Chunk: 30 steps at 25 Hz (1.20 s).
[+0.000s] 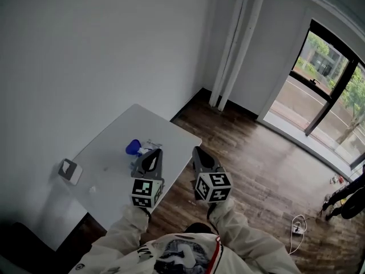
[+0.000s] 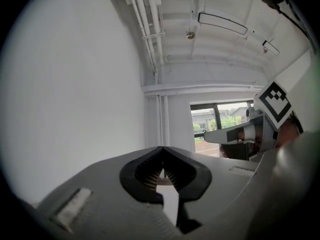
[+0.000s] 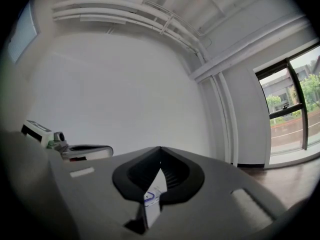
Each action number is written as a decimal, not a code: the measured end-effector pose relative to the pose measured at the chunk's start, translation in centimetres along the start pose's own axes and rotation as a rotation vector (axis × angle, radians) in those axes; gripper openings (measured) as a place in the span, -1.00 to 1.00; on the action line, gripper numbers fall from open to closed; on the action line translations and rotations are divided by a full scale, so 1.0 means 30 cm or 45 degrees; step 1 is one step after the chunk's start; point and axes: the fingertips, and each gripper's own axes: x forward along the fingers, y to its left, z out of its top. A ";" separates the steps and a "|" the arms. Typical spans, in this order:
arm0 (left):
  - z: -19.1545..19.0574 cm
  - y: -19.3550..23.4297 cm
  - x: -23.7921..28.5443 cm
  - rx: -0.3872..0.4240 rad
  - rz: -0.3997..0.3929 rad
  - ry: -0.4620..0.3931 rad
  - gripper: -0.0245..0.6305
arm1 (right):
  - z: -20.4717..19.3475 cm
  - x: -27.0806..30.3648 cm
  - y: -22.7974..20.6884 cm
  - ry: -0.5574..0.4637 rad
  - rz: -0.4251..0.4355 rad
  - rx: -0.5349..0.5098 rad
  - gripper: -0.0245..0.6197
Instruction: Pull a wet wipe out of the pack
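Blue-topped wipe pack (image 1: 135, 148) half hidden behind left gripper (image 1: 152, 156); details unclear

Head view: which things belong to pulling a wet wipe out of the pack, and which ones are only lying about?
Belong to the job: wet wipe pack, blue and white, on the table; left gripper; right gripper.
Only lying about: small white box at the table's left corner; power strip with cable on the floor.
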 end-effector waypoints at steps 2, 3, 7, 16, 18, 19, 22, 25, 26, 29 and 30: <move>-0.005 0.019 0.014 0.008 0.020 -0.002 -0.91 | -0.002 0.032 -0.001 0.009 0.023 0.007 -0.90; -0.014 0.029 0.021 0.009 0.030 0.006 -0.91 | -0.008 0.052 0.003 0.013 0.041 0.011 -0.90; -0.048 0.102 0.040 0.059 0.097 0.038 -0.91 | -0.040 0.146 0.033 0.017 0.126 0.008 -0.90; -0.138 0.303 0.180 0.037 0.298 0.134 -0.91 | -0.053 0.473 0.013 0.061 0.334 0.019 -0.90; -0.144 0.342 0.215 0.020 0.350 0.152 -0.91 | -0.049 0.540 0.002 0.081 0.376 0.019 -0.90; -0.146 0.360 0.232 0.015 0.374 0.157 -0.91 | -0.046 0.570 -0.001 0.089 0.397 0.018 -0.90; -0.156 0.409 0.293 0.003 0.428 0.170 -0.91 | -0.046 0.663 -0.012 0.112 0.453 0.017 -0.90; -0.173 0.455 0.347 -0.011 0.469 0.186 -0.91 | -0.068 0.754 -0.016 0.145 0.508 0.021 -0.90; -0.181 0.468 0.362 -0.018 0.487 0.192 -0.91 | -0.077 0.781 -0.020 0.158 0.527 0.023 -0.90; -0.206 0.496 0.403 -0.033 0.547 0.220 -0.91 | -0.099 0.855 -0.034 0.197 0.586 0.036 -0.90; -0.212 0.507 0.413 -0.035 0.570 0.229 -0.91 | -0.102 0.880 -0.033 0.205 0.609 0.040 -0.90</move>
